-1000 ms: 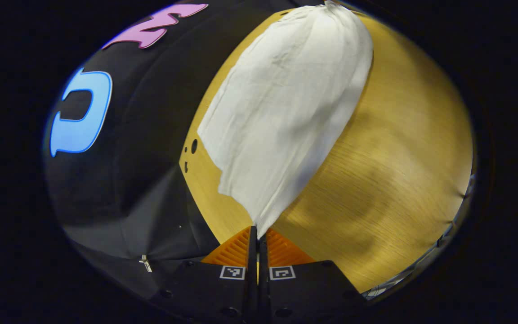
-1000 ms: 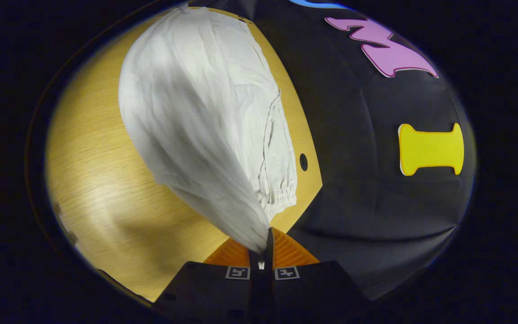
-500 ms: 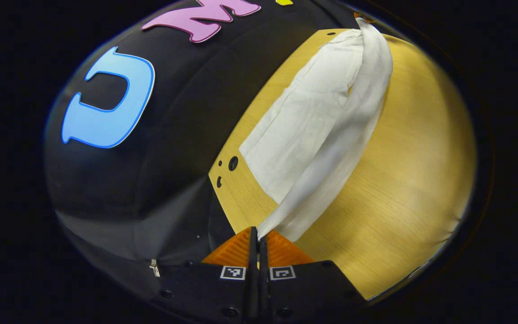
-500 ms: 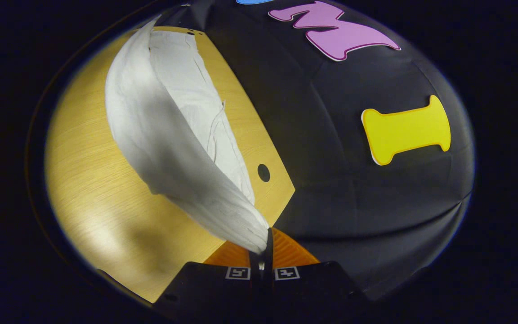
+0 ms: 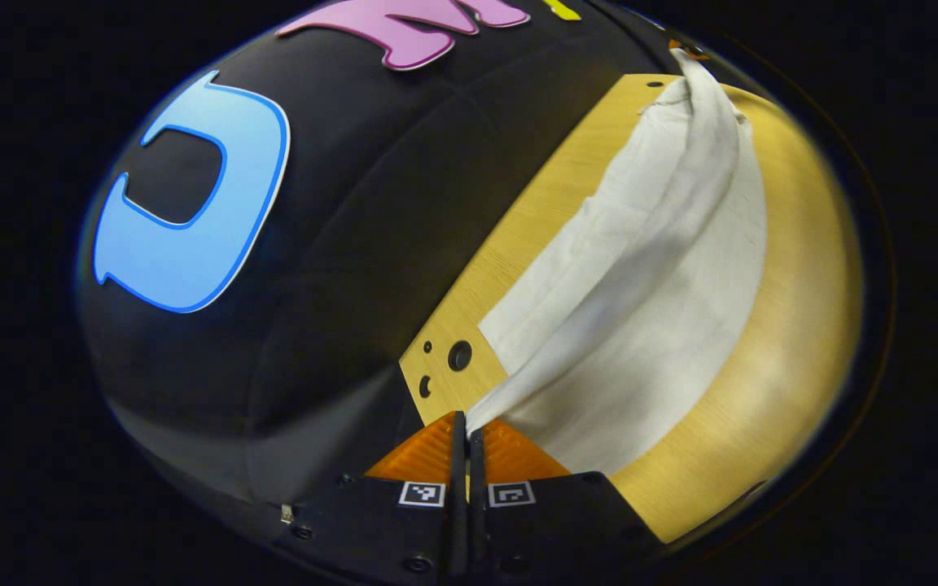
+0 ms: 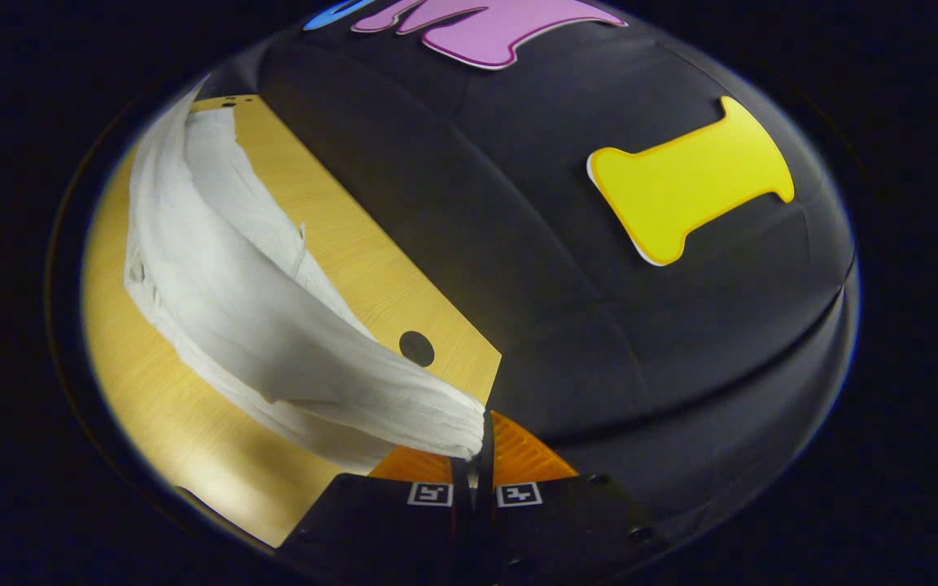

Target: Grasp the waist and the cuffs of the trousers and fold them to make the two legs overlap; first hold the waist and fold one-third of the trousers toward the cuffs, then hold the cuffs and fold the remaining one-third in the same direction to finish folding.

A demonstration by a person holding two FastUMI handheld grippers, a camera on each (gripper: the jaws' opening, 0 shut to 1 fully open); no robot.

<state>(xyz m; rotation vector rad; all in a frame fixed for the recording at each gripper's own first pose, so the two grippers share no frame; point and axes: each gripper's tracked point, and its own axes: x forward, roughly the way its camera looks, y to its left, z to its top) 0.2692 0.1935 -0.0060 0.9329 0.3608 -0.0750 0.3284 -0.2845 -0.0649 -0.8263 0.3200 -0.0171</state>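
**Left gripper view: both grippers carry one leg across the other**

Nearest, the left gripper [image 5: 466, 423] pinches the trousers [image 5: 648, 325] at one end, the right gripper [image 6: 479, 431] clamps the other end, so 1 leg hangs taut over the leg lying on the table [image 5: 795, 342]. Farther off, cloth trails toward the table's far edge; the holds likely keep both ends level for overlap

A recording booth, not a lived-in room: black cloth wall [image 6: 599, 342] hangs directly behind a bare light-wood table [image 5: 795, 358], whose far edge, beside that cloth, has drilled round holes [image 5: 459, 356].
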